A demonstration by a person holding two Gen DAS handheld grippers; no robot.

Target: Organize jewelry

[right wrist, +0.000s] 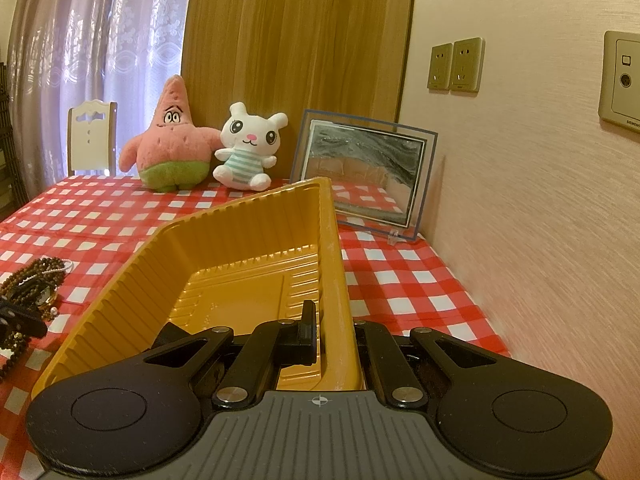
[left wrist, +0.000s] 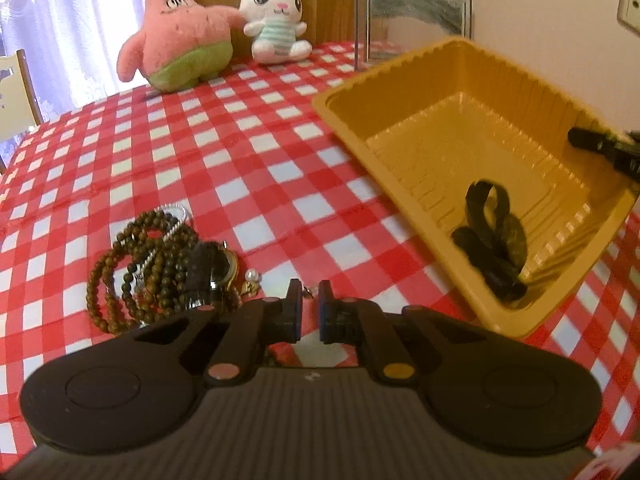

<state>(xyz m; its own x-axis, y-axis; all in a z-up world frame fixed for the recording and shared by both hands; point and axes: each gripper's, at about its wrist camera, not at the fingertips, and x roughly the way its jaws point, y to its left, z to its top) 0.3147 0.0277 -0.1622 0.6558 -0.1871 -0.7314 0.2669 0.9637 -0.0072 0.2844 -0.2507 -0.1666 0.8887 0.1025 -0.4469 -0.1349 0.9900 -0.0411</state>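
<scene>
The near edge of the jewelry pile (left wrist: 168,268) is hidden behind the left gripper (left wrist: 310,306); a small item between the narrowly parted pads is too tiny to be identified. The dark item in the yellow tray (left wrist: 400,92) is blurred, so its kind cannot be told. Only the tip of the right gripper (left wrist: 600,148) is seen, cut off by the right edge. In the right wrist view, the tray's near wall (right wrist: 340,320) conceals the outer finger, and the pile (right wrist: 32,288) is cropped at the left edge.
</scene>
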